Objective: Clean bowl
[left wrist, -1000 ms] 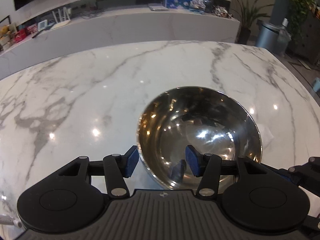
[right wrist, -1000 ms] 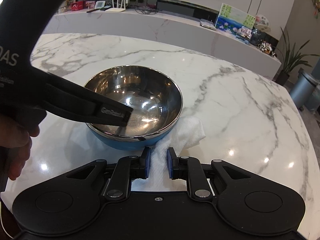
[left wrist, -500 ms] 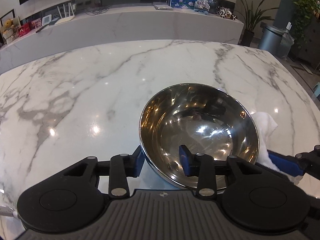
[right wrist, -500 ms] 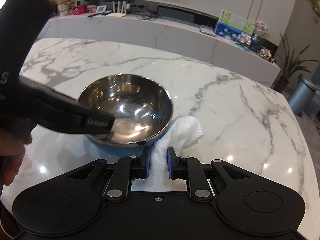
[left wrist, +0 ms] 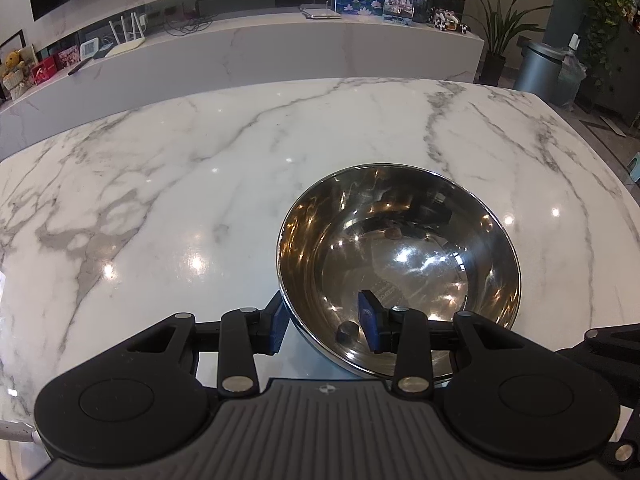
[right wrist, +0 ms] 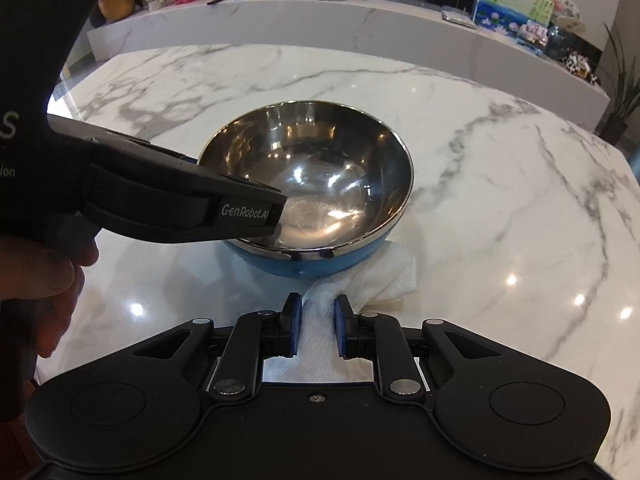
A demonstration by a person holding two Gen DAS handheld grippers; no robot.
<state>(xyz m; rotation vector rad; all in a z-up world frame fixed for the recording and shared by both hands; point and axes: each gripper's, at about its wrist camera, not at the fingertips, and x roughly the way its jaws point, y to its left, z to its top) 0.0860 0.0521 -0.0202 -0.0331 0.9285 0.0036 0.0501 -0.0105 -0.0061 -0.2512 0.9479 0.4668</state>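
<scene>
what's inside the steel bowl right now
Inside the bowl only one pad of the left gripper shows, reaching over the near rim. No food or water shows; glare hides any thin film.

The left gripper (left wrist: 325, 322) angles steeply downward, its jaws closed in on the near rim of the bowl (left wrist: 400, 256), one blue pad outside the wall and one inside. A person's hand (right wrist: 38, 280) grips its handle. The right gripper (right wrist: 316, 330), also tilted down, pinches a white paper towel (right wrist: 360, 280) between nearly closed pads.
</scene>
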